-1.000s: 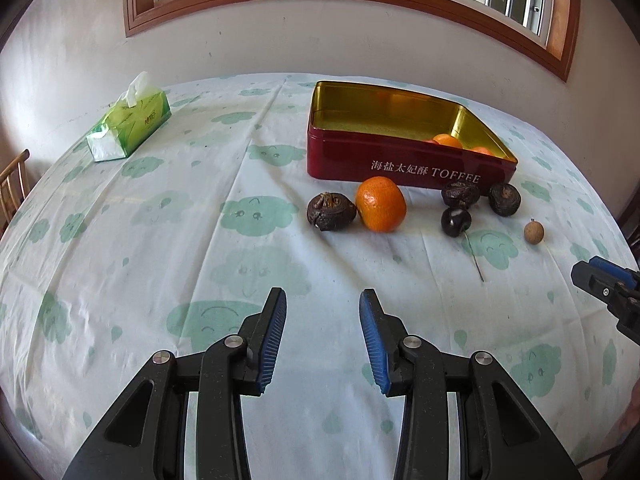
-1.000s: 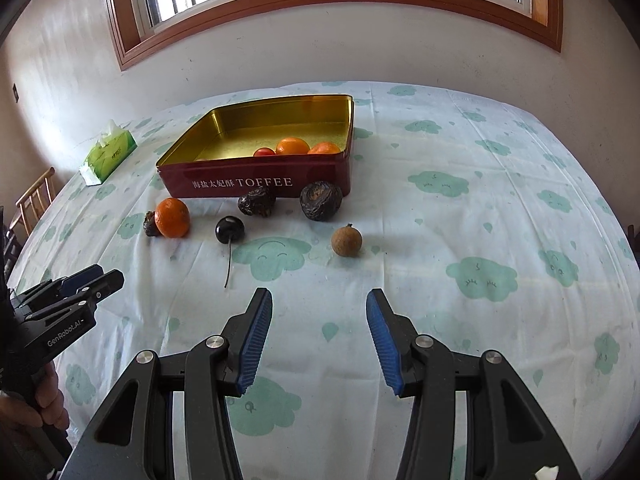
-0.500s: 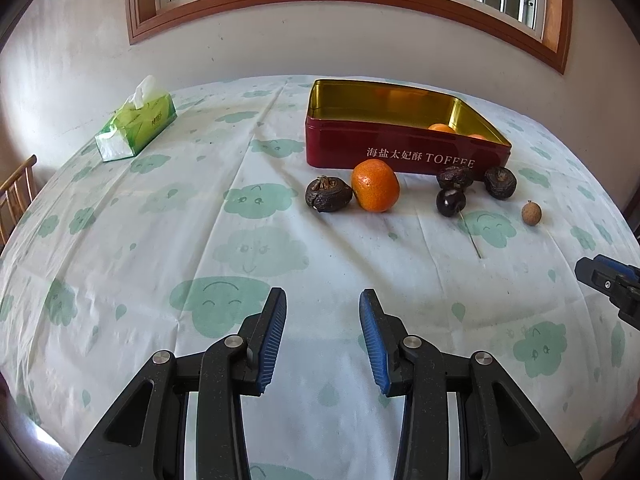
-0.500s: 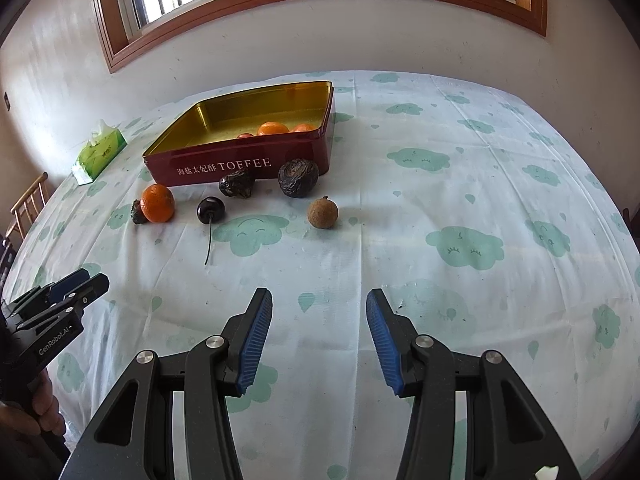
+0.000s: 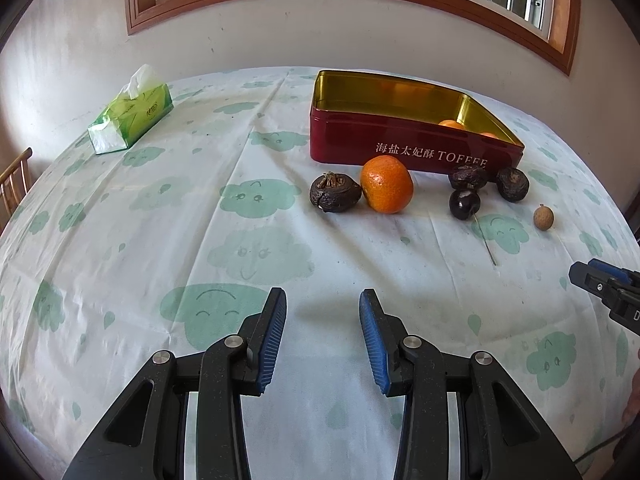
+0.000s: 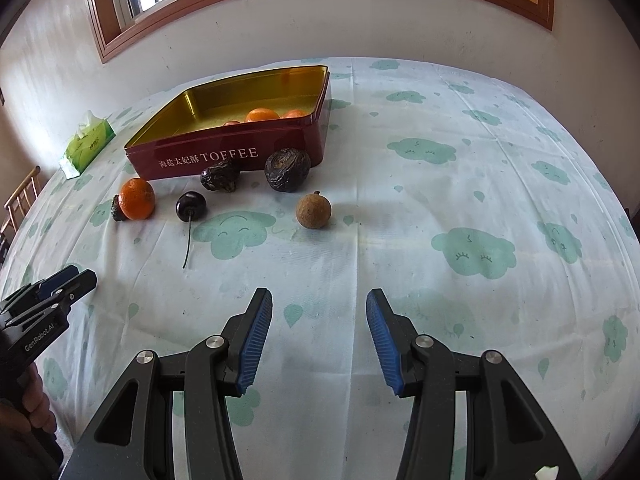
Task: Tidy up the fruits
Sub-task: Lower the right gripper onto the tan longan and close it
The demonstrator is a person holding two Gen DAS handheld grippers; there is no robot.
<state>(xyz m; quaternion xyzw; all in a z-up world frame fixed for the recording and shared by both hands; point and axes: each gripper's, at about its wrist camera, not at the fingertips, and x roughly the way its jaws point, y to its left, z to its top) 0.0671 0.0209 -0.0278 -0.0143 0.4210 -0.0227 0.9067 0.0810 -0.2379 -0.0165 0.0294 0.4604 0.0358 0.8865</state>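
While both tools hovered over the tablecloth (image 6: pixel 460 128), we saw the left gripper (image 5: pixel 322 332) and right gripper (image 6: pixel 318 332) with jaws apart and nothing between them. The loose fruits lay just in front of the red tin (image 6: pixel 280 160): a mandarin (image 5: pixel 386 184), a cherry (image 6: pixel 191 206) w/ long stem, a brown longan (image 6: pixel 313 211), approx. three wrinkled dark ones. Some oranges were already inside the tin. We judged the round fruits could roll away if a pad pushed them sideways, esp. the longan, and the cherry could be crushed.
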